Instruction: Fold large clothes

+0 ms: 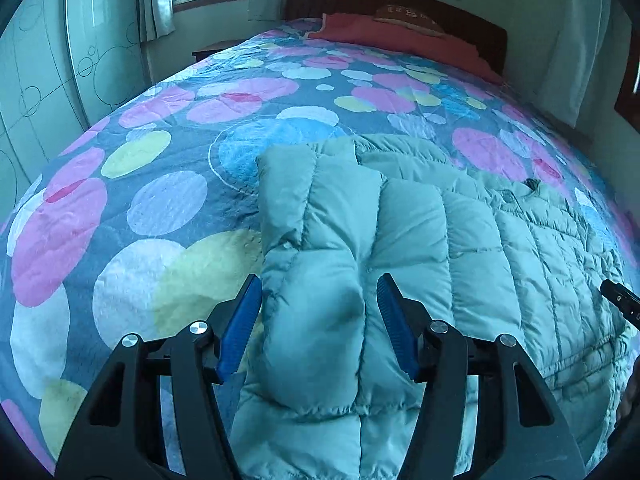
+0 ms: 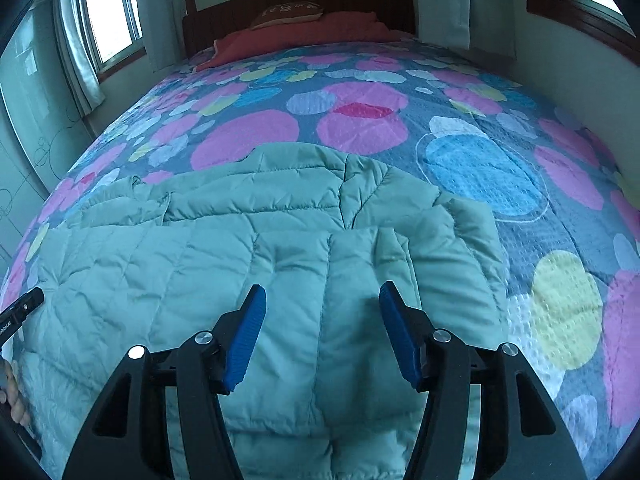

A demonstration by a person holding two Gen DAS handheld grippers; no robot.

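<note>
Jacket: a pale green quilted puffer jacket (image 1: pixel 460 240) lies spread on the bed, near its foot edge, partly folded.
Jacket, left side: 1 sleeve (image 1: pixel 316 264) is laid back over the body of the jacket, its cuff end toward the headboard.
Jacket, right side: in the right wrist view the jacket (image 2: pixel 200 248) shows a folded-over panel with a rumpled sleeve (image 2: pixel 460 224) beside it, at the edge nearest the blue circle of the cover.
Collar: a small dark spot sits at the neck area (image 1: pixel 532 184); what it is cannot be told.
Left gripper: the left gripper (image 1: pixel 319 320) hangs just over the folded sleeve; jaws apart, blue pads (image 1: pixel 240 328) on either side of the sleeve, nothing clamped between them.
Right gripper: the right gripper (image 2: pixel 322 332) hangs over the folded panel; jaws apart, blue pads (image 2: pixel 244 336) clear of each other, gripping nothing. Contact with the fabric cannot be told.
Other gripper seen: a black tip of the right gripper shows at the right edge of the left wrist view, and the left gripper's tip (image 2: pixel 24 308) at the left edge of the right wrist view, with fingers of the person's hand (image 2: pixel 16 396) below it.
Bed: the bed cover (image 1: pixel 160 200) is grey-blue with pink, yellow, blue and white circles.
Head of bed: a red pillow (image 2: pixel 304 32) and a brown cushion (image 2: pixel 288 14) lie against the dark wooden headboard (image 2: pixel 360 0).
Room: a window with curtains (image 2: pixel 108 12) is on the left wall.
</note>
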